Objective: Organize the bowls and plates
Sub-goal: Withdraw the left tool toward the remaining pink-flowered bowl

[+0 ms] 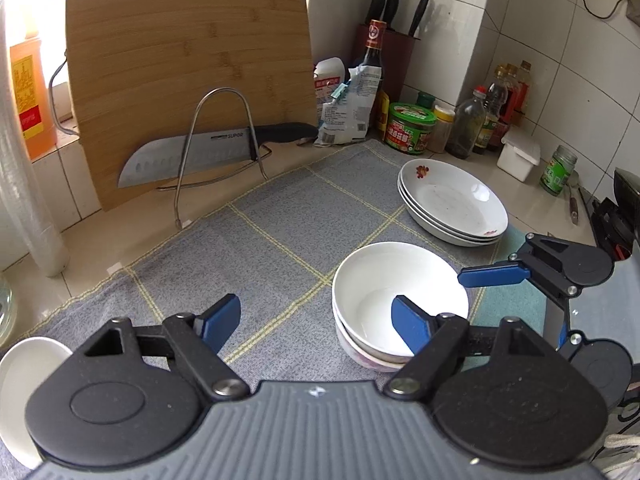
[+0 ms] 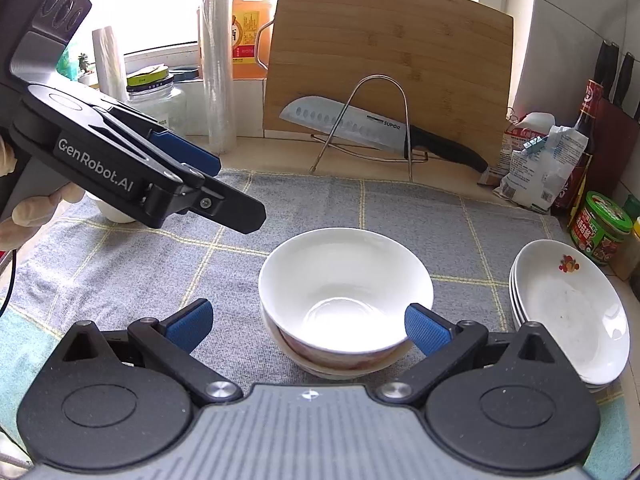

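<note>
A kitchen counter with a checked cloth

We see a beige counter [image 1: 280, 152] covered by a grey cloth [image 1: 248, 240]; on the cloth stand stacked bowls [image 2: 344, 292] and stacked plates [image 1: 454, 202], while jars [image 1: 410, 128] and a cutting board [image 1: 188, 76] stand on the bare counter.

You have a white bowl [image 2: 346, 292] sitting upright, nested in a second bowl [image 2: 340, 364] with a reddish pattern on its outside, both on the grey checked cloth [image 2: 420, 224]. Near them, to the right, three shallow white plates [image 2: 572, 312] form a stack, the top one bearing a small red flower motif by its rim.
</note>
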Motion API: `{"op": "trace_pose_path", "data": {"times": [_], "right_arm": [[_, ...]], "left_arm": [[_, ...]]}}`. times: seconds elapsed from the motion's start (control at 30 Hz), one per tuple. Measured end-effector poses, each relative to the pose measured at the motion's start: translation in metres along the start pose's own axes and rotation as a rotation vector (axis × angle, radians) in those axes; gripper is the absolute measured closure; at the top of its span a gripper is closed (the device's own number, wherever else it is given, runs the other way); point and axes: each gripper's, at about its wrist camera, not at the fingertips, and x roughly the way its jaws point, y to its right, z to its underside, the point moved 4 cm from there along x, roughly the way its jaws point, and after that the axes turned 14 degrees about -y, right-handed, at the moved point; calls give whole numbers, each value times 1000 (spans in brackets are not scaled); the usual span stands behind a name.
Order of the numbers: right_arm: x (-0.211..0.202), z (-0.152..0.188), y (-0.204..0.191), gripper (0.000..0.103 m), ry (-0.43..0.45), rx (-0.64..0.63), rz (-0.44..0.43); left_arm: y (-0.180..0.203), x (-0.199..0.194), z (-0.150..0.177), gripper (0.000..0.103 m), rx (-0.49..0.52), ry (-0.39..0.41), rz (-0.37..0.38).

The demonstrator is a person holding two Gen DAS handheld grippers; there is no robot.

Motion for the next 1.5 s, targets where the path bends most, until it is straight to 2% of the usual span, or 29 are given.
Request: {"op": "trace_pose_path", "data": {"times": [0.13, 0.3, 0.47, 0.63, 0.77, 1.0, 1.27, 1.5], "right_arm": [[-4, -7, -8, 0, 26, -72, -38], [-3, -26, -28, 0, 65, -174, -125], [6, -42, -65, 0, 65, -263, -203], [12, -44, -105, 0, 49, -324, -217], [26, -46, -133, 0, 14, -326, -185], [49, -50, -177, 0, -36, -298, -151], [83, -59, -199, 0, -81, -268, -129], [103, -74, -208, 0, -101, -267, -142]], "left_arm": [[-8, -11, 13, 16, -87, 22, -40], [-20, -31, 37, 15, -186, 29, -142], [-46, -56, 72, 15, -300, 27, -239], [-76, -76, 104, 15, -369, 33, -289], [-99, -88, 125, 15, -374, 34, -298], [-130, -108, 150, 14, -306, 13, -309], [-157, -112, 152, 14, -277, 19, -292], [-171, -101, 137, 14, -247, 19, -265]]}}
